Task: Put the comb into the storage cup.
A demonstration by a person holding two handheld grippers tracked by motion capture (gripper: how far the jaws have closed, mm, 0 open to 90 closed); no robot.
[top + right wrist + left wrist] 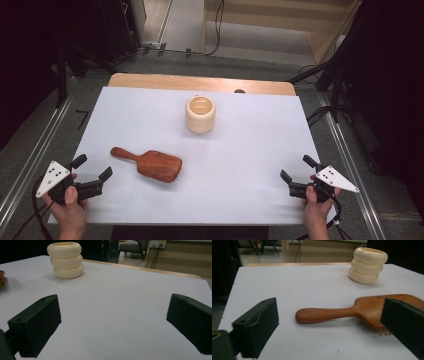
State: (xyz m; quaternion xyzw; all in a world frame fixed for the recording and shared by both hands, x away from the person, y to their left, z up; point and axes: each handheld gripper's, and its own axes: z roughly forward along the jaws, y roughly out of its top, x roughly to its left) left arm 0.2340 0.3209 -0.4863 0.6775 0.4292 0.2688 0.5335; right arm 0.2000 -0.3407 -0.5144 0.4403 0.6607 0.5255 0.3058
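Wooden brush (149, 164) lies flat on the white sheet (240, 150), bristles down, just ahead-right of the left gripper (92, 170). Long axis runs roughly across the table, slightly diagonal: handle end points toward the left gripper's side and a bit away from the person, paddle head points toward the right gripper (295, 169). In the left gripper view the handle tip sits between the jaws' lines of sight, not touching either jaw. Left gripper: jaws spread wide, holding nothing, at the near left edge of the sheet. Right gripper: jaws spread wide, holding nothing, near right edge, well apart from the brush. Cream ribbed cup (200, 114) stands upright beyond both grippers, mid-table, mouth up.
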